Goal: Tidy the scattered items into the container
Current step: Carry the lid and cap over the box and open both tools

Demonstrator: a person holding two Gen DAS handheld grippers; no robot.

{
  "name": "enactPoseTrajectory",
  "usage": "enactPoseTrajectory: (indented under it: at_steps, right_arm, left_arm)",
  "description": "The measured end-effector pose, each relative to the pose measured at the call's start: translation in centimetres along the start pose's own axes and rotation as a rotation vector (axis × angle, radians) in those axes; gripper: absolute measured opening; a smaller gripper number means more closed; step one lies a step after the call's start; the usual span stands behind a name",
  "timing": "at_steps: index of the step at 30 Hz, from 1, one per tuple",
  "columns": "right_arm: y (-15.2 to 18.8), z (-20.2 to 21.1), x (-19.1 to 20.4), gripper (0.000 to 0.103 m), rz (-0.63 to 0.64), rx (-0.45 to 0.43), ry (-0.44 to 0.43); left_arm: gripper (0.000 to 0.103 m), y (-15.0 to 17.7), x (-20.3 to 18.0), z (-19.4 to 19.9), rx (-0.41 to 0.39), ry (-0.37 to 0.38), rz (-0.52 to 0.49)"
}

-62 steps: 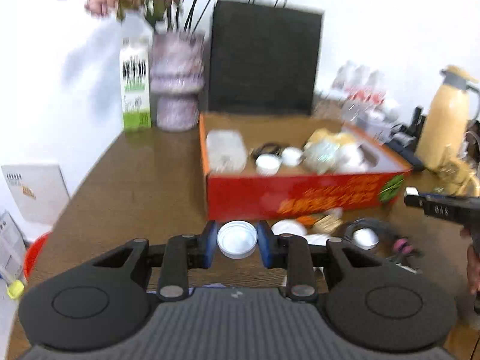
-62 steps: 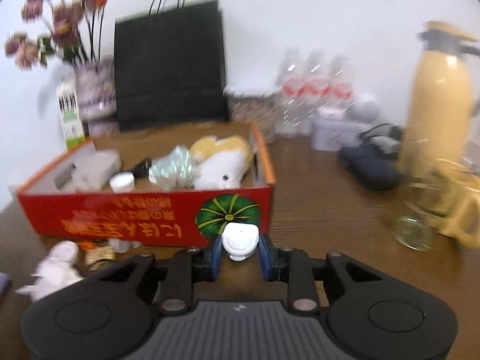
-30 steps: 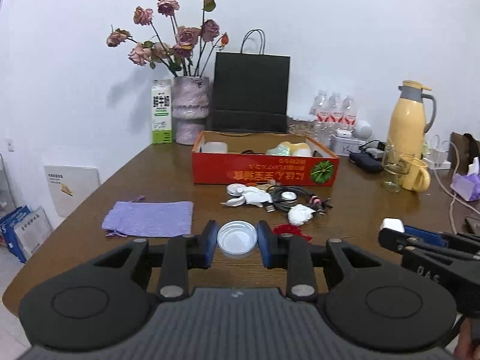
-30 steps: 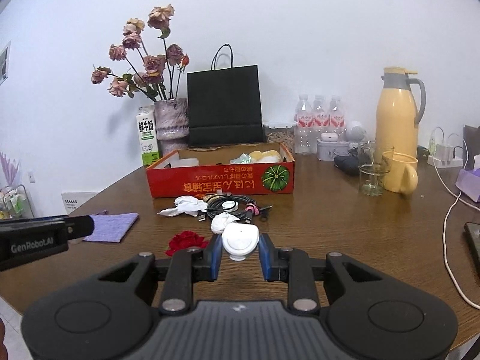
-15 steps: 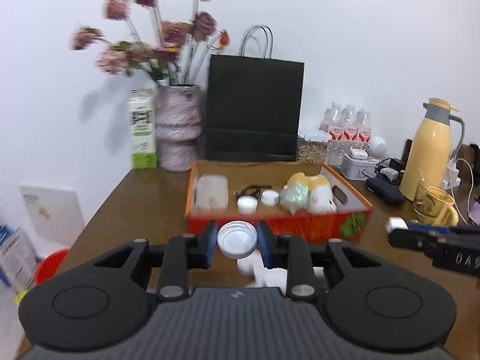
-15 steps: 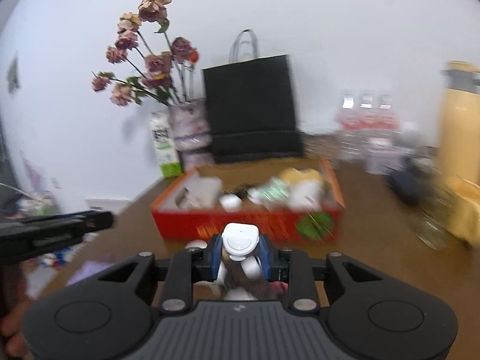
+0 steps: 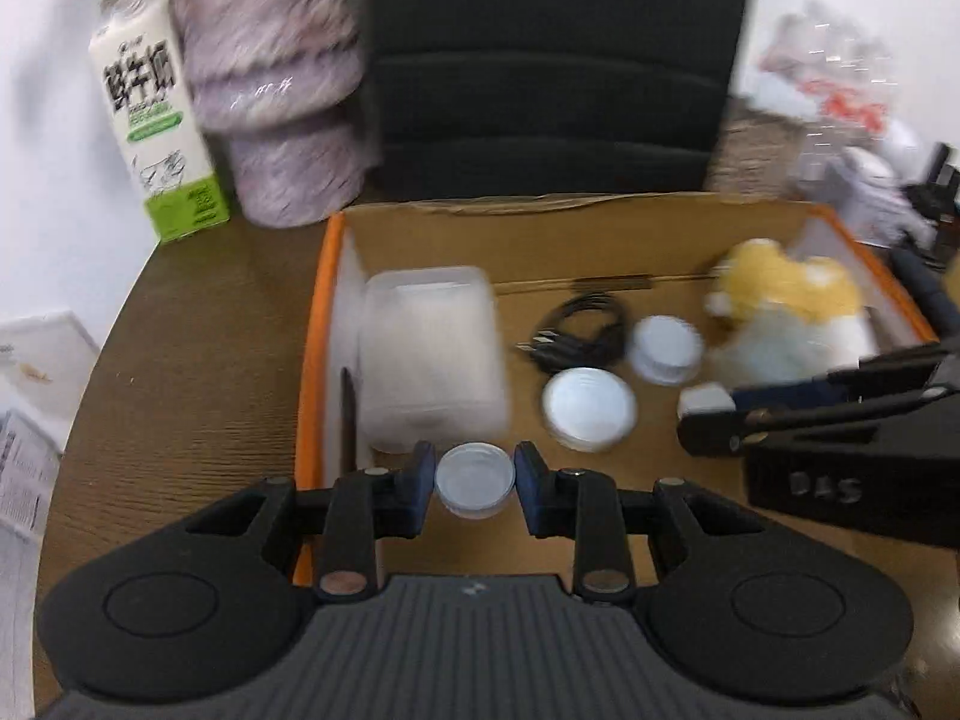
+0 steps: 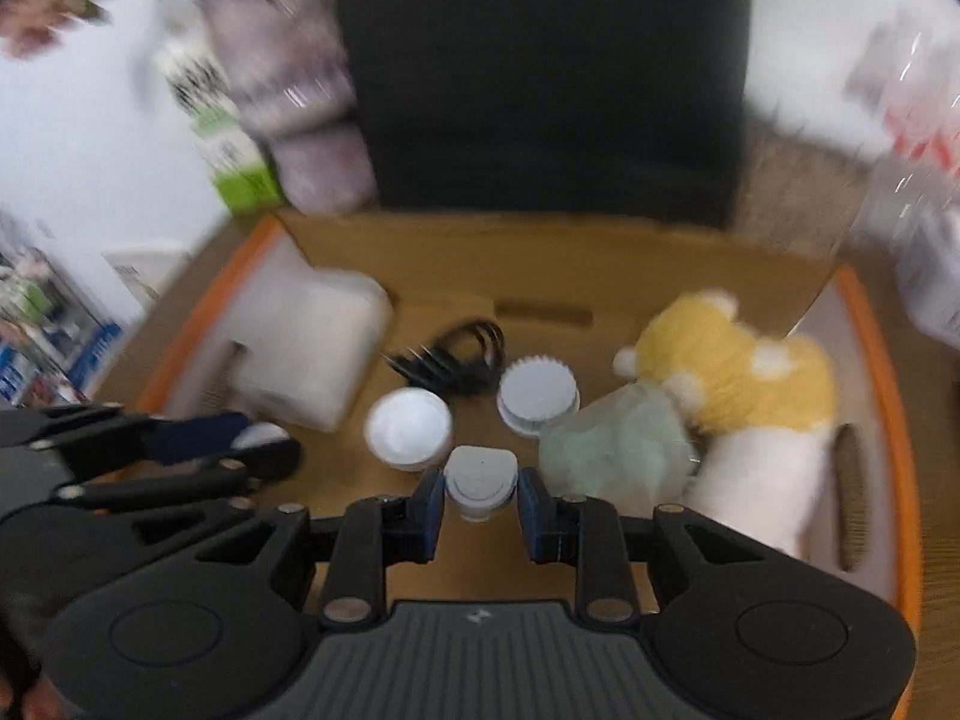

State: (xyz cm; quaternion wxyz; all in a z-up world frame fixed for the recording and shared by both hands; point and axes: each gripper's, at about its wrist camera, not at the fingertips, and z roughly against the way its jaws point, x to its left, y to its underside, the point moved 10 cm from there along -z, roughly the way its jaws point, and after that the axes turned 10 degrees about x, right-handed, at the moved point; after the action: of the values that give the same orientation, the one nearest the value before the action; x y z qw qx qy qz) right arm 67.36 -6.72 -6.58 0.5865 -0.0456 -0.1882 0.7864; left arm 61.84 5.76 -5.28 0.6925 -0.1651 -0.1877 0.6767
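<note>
The orange-rimmed cardboard box [image 7: 312, 348] fills both views from above. Over its near left part my left gripper [image 7: 474, 480] holds a clear round lid [image 7: 475, 483]; its jaws are opening, with the lid still between the pads. The right gripper [image 8: 480, 495] is shut on a small white case [image 8: 480, 477] above the box's middle. Each gripper shows in the other's view: the right gripper [image 7: 708, 405] from the right, the left gripper [image 8: 264, 441] from the left. Inside lie a clear plastic container [image 7: 432, 354], a black cable [image 7: 576, 330], two white lids [image 7: 588, 408] and a yellow-white plush toy [image 8: 738, 372].
A crumpled pale green wrapper [image 8: 618, 450] rests against the plush. Behind the box stand a milk carton [image 7: 159, 120], a purple vase [image 7: 282, 90], a black paper bag [image 7: 552, 60] and water bottles [image 7: 834, 84]. Brown table [image 7: 192, 390] shows left of the box.
Both grippers have swept forward from the table's near side to above the box and tipped downward, each still carrying its item. The box now fills the views.
</note>
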Motion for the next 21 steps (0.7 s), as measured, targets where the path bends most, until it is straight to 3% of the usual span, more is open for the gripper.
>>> enactPoseTrajectory:
  at_steps: [1,2,3,5,9,15,21]
  right_arm:
    - [-0.2,-0.9,-0.1,0.027,-0.005,0.027,-0.003]
    - [-0.4,-1.7,-0.1,0.029,-0.006,0.046,-0.01]
    - [-0.5,-2.1,-0.1,0.031,-0.002,0.057,-0.002]
    - [-0.7,-1.4,-0.5,0.035,-0.015,0.034,0.027]
    - [-0.8,2.6,-0.4,0.047,-0.031,-0.037,-0.052]
    - [0.6,10.2,-0.9,0.055,-0.022,-0.124,-0.025]
    - [4.0,14.6,-2.4,0.057,-0.04,-0.159,-0.005]
  left_arm:
    - [0.038,-0.1,0.0,0.1,-0.019,-0.011,-0.008]
    - [0.051,-0.2,-0.2,0.2,-0.018,-0.006,-0.006]
    - [0.056,-0.1,-0.3,0.5,-0.011,0.003,-0.004]
    - [0.06,-0.3,-0.2,1.0,-0.01,0.018,0.004]
    - [0.069,-1.4,0.7,3.5,-0.055,0.008,0.015]
    - [0.081,-0.7,2.0,8.9,-0.08,0.049,0.082]
    - [0.091,1.6,2.2,14.4,-0.134,0.0,0.034]
